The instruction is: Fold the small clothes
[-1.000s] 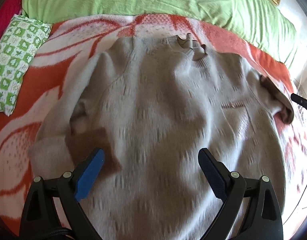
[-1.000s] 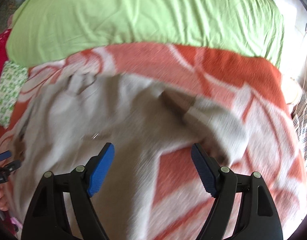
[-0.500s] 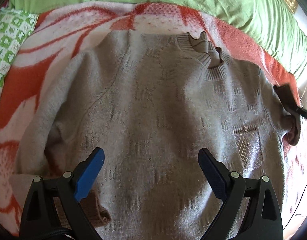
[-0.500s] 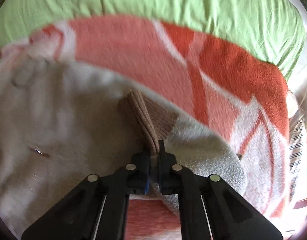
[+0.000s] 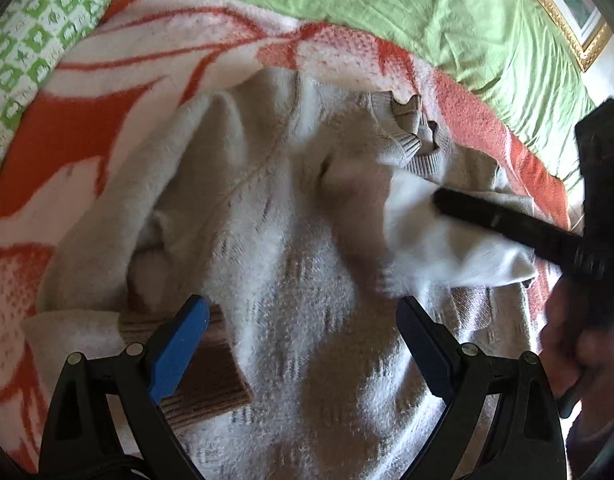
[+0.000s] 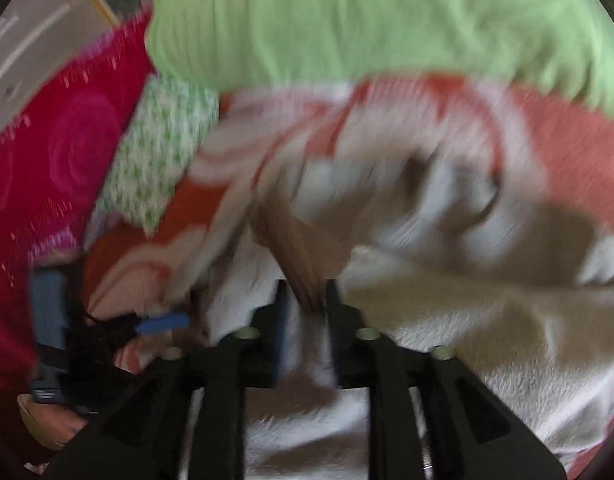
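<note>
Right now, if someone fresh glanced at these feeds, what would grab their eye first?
The beige sweater sprawled across the orange-and-white blanket, with one sleeve carried over its chest by the right tongs. Their jaws have just been opening, the brown cuff between them. Next, the left tongs standing wide open over the hem, and the bright green bedcover behind.

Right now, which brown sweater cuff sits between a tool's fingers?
The raised cuff between the right gripper's fingers, which have just been opening; the other cuff lies flat by the left gripper.
</note>
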Demonstrator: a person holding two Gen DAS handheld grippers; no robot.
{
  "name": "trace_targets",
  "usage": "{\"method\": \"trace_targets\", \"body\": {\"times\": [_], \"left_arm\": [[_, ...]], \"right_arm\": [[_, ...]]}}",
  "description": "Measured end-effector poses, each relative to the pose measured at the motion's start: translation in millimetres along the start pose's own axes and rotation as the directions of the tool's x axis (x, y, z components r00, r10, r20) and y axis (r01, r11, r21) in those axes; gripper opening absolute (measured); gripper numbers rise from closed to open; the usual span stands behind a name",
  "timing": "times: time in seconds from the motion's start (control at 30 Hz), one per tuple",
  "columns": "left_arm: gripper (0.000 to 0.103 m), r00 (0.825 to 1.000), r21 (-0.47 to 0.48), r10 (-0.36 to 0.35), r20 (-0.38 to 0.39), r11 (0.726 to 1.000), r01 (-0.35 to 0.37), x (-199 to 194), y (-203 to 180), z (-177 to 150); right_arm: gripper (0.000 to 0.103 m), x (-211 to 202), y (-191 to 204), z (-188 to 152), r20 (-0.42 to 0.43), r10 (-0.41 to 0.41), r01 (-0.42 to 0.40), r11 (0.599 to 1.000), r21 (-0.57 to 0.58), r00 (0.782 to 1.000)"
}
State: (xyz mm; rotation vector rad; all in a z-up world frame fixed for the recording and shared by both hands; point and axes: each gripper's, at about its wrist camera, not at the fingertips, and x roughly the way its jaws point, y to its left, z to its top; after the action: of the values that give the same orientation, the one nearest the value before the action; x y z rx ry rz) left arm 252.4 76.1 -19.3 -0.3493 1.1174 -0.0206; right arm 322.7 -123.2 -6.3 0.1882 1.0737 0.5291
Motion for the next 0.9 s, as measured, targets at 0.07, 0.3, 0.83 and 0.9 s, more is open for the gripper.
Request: {"method": "trace_targets", "body": {"times": [0.07, 0.3, 0.83, 0.9], "left_arm": [[0.095, 1.0, -0.014, -0.02, -0.012, 1.0, 0.019, 6.3, -1.1, 1.8], [0.095, 0.991, -0.092, -0.114, -0.076, 0.99, 0.107, 50.0, -16.4, 19.9], [0.008, 0.979, -0.054, -0.15, 0.14, 0.986, 0.159, 2.6, -28.4, 53.4], [0.008, 0.986, -0.06, -0.113, 0.122, 0.991, 0.121, 9.7, -13.6, 50.0]], "right_arm": [[0.048, 0.0, -3.3, -9.7, 0.0, 0.022, -0.022, 1.0, 0.02, 1.0], [0.05, -49.6, -51.4, -31.4, 0.079, -0.035, 0.021, 0.984, 0.177, 0.996], [0.05, -149.9, -128.4, -86.3, 0.193, -0.29, 0.183, 0.882, 0.433, 0.937], [0.05, -156.8, -141.5, -87.4, 0.201, -0.318, 0.197, 0.866, 0.46, 0.927]]}}
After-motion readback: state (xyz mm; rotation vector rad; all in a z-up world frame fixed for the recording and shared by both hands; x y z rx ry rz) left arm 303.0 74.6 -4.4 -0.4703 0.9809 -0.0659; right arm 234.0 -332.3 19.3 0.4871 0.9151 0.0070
